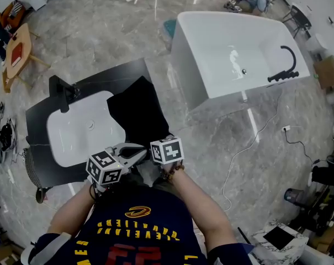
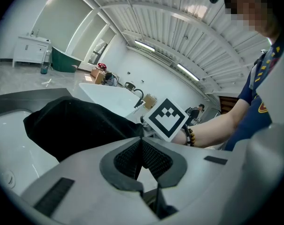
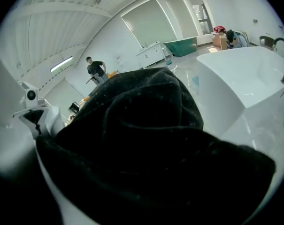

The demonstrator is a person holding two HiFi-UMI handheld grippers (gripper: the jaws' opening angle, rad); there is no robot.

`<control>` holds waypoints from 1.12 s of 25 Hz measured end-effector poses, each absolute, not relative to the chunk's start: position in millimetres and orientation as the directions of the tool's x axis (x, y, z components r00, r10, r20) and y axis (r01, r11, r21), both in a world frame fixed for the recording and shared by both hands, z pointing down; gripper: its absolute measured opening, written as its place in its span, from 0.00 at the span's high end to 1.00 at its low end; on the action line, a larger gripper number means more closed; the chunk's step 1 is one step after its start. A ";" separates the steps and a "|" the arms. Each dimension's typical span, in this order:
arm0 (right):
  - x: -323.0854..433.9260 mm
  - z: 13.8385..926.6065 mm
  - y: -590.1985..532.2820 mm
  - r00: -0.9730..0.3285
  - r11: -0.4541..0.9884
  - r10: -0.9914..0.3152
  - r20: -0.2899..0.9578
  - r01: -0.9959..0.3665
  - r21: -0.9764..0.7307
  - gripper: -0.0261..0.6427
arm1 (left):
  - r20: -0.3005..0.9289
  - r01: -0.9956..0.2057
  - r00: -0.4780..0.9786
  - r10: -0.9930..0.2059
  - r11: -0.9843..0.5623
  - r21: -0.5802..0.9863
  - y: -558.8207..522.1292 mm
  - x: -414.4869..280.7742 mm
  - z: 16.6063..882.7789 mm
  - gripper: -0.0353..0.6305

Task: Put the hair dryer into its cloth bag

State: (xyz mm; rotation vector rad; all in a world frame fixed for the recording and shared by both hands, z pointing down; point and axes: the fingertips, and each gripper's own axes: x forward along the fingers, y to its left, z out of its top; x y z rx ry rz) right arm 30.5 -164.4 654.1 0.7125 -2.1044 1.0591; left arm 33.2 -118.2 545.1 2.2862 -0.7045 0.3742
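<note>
In the head view, a black cloth bag (image 1: 136, 112) is seen lying on a dark counter (image 1: 42, 117), just beside a white sink (image 1: 81, 131) and directly ahead of both grippers. The bag is matte and soft, and it is crumpled into loose folds. Its near corner is met by the right gripper (image 1: 165, 149). The left gripper (image 1: 138, 158) is held just beside the right one, with its tips aimed across toward it. A white bathtub (image 1: 233, 54) is shown well apart, beyond the right gripper.

In the left gripper view, the jaws are shown pressed together, with nothing between the dark ribbed pads (image 2: 156, 161). This cannot be read from the head view. The bag is seen ahead and to the left of the tips, and the right gripper's marker cube (image 2: 167, 118) is seen just past them.

In the right gripper view, the lower field is filled by the bag's fuzzy, faintly speckled cloth. The jaws are covered by it, so it cannot be told whether they are spread or pinching.
</note>
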 end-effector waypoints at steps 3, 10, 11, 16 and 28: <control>26.1 659.4 -172.9 -0.626 0.476 -0.201 0.754 -0.735 -0.483 0.61 | 0.442 -0.582 0.812 -0.381 -0.586 0.564 -115.0 30.3 545.0 0.93; 19.9 673.8 -191.6 -0.560 0.397 -0.279 0.780 -0.807 -0.437 0.61 | 0.461 -0.599 0.800 -0.384 -0.563 0.570 -113.7 23.6 551.2 0.93; 19.7 674.7 -192.9 -0.547 0.405 -0.285 0.787 -0.813 -0.419 0.61 | 0.464 -0.603 0.797 -0.386 -0.557 0.571 -113.6 22.2 552.4 0.93; 17.3 674.7 -194.7 -0.521 0.446 -0.278 0.807 -0.814 -0.372 0.61 | 0.490 -0.633 0.774 -0.402 -0.524 0.570 -114.7 15.9 559.2 0.93; 80.2 634.8 -171.2 -0.588 0.403 -0.343 0.732 -0.796 -0.451 0.61 | 0.492 -0.651 0.758 -0.427 -0.534 0.540 -114.9 17.6 559.1 0.92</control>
